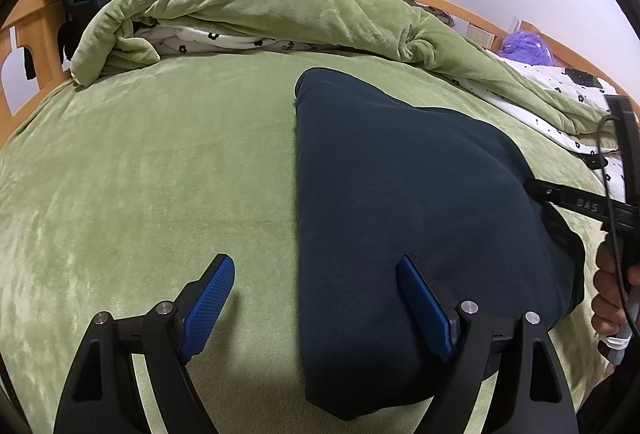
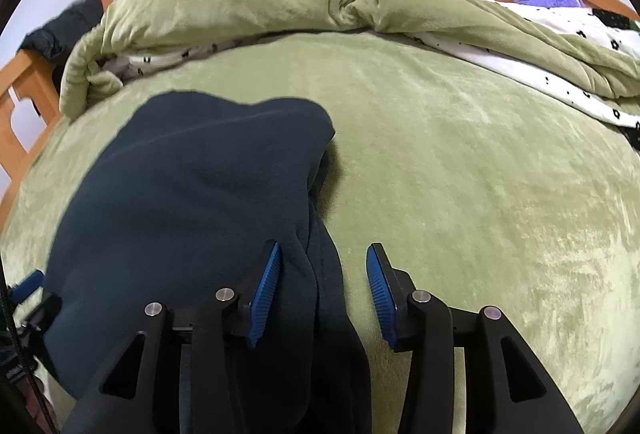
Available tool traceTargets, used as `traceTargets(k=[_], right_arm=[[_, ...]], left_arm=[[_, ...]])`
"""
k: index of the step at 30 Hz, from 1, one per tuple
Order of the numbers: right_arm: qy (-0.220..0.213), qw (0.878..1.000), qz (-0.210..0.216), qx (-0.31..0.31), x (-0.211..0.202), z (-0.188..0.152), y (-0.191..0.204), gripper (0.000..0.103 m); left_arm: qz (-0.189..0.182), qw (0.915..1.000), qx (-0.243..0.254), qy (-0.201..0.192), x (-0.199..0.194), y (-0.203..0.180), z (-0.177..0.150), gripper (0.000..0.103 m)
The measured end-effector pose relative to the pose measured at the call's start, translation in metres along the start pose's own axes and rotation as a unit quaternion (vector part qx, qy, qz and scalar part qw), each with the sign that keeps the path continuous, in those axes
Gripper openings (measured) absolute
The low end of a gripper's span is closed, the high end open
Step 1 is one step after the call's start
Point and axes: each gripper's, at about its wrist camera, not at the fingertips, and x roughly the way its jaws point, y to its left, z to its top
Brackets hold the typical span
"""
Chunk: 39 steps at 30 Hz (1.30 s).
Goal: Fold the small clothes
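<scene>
While dark navy garment [image 1: 400, 186] lies folded on green bedspread [image 1: 160, 174], we note long axis running bottom edge to upper centre of left view. Left gripper [image 1: 316, 298] gapes wide, empty; garment's left edge passes between its pads, no contact seen. Right gripper [image 2: 324, 294] sits partly open, nothing clamped; loose right-hand fold lies between its pads, lower centre of right view. We judge right hand nearer that edge. Rumpled duvet [image 2: 240, 6] lies along top.

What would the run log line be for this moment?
left gripper: open | right gripper: open | dark garment: folded on green blanket
</scene>
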Motion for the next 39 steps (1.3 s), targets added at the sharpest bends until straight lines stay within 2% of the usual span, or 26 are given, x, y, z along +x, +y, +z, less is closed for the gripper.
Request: traceTargets(k=[8,13,18,24,26,28,29,30,31,33,35,39], right_arm=[[-0.035,0.999,-0.011,-0.019,-0.031,-0.006,0.008,0.043],[-0.017,0.999,-0.025,-0.024,-0.03,-0.012,0.011,0.043],[-0.009,1.0,-0.025,-0.003,-0.035,-0.025,0.005,0.043],[0.004,1.0,-0.016,0.022,-0.035,-0.041,-0.004,0.043],[0.011,1.0,-0.022,0.016,-0.028,-0.043,-0.004,0.038],[0.015,1.0,-0.013,0.011,-0.024,-0.044,-0.003,0.017],[0.013,1.0,-0.012,0.01,-0.024,-0.044,-0.002,0.014],[0.007,1.0,-0.017,0.008,-0.027,-0.044,-0.002,0.006],[-0.001,1.0,-0.026,0.005,-0.03,-0.044,-0.002,0.006],[-0.01,1.0,-0.013,0.011,-0.034,-0.043,-0.005,0.006],[-0.006,1.0,-0.003,0.023,-0.033,-0.043,-0.011,0.006],[0.005,1.0,-0.011,0.023,-0.028,-0.043,-0.011,0.008]], left_arm=[[-0.009,0.9997,-0.012,-0.018,-0.008,0.001,0.003,0.083],[-0.009,0.9996,-0.011,-0.026,-0.013,0.0,0.004,0.083],[-0.008,0.9993,-0.021,-0.031,-0.016,0.003,0.005,0.083],[-0.009,0.9994,-0.032,-0.014,-0.01,0.008,0.004,0.083],[-0.004,0.9996,-0.027,-0.009,-0.007,0.006,0.002,0.083],[0.001,0.9997,-0.023,-0.009,-0.007,0.005,0.001,0.083],[0.002,0.9997,-0.023,-0.01,-0.008,0.005,0.001,0.083],[0.001,0.9997,-0.023,-0.011,-0.008,0.005,0.001,0.083],[0.0,0.9996,-0.024,-0.012,-0.009,0.005,0.001,0.083],[-0.004,0.9995,-0.027,-0.013,-0.009,0.006,0.002,0.083],[-0.007,0.9995,-0.028,-0.01,-0.009,0.006,0.001,0.083],[-0.006,0.9997,-0.024,-0.008,-0.007,0.003,0.0,0.083]])
